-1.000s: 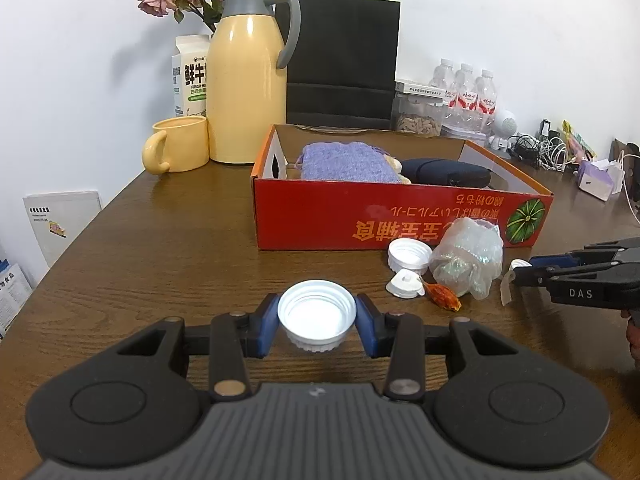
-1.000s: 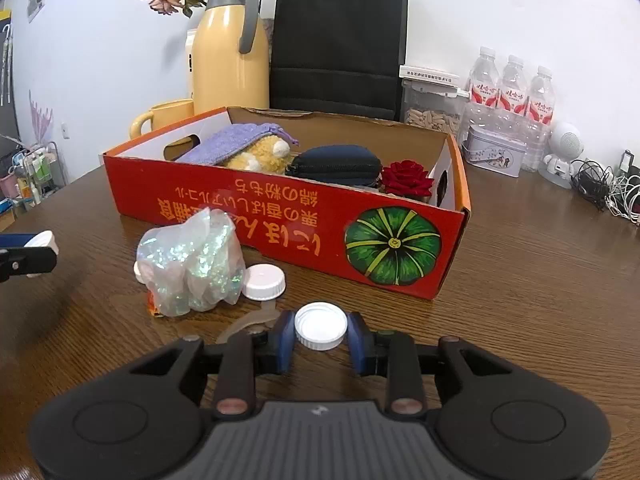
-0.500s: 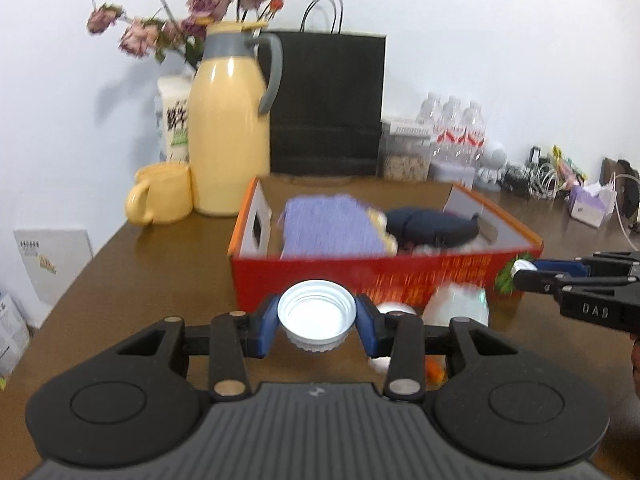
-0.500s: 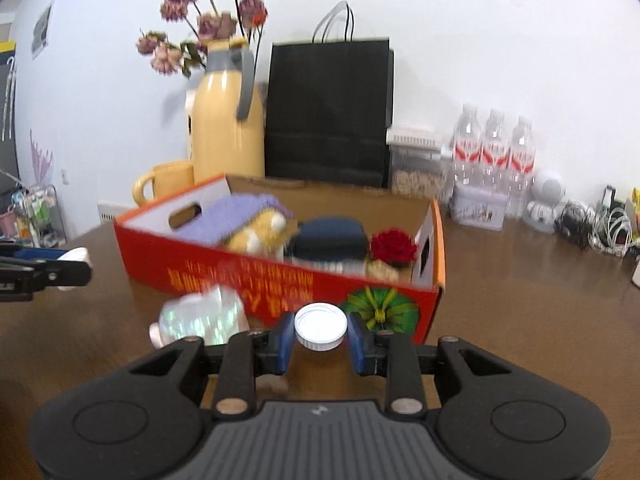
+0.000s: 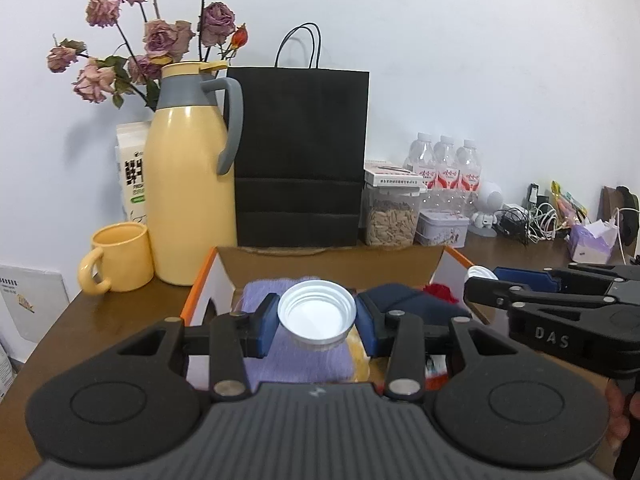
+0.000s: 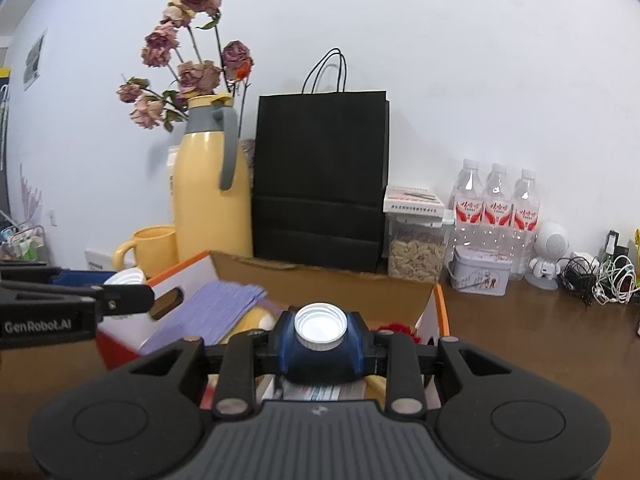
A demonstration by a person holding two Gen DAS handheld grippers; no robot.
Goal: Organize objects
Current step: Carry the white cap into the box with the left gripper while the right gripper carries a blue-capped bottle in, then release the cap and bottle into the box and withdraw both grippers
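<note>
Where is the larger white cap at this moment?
In the left wrist view, the larger white cap sits centrally, gripped by the left tongs above the purple cloth.

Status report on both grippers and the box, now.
Left gripper shut on large white cap, over the box. Right gripper shut on small white cap, also over the box. Nothing blocking the drop.

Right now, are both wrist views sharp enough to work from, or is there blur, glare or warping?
Left wrist view: sharp, no glare, wide cap crisp; fisheye bows the black paper bag. Right wrist view: also sharp, small cap clear, dark corners.
</note>
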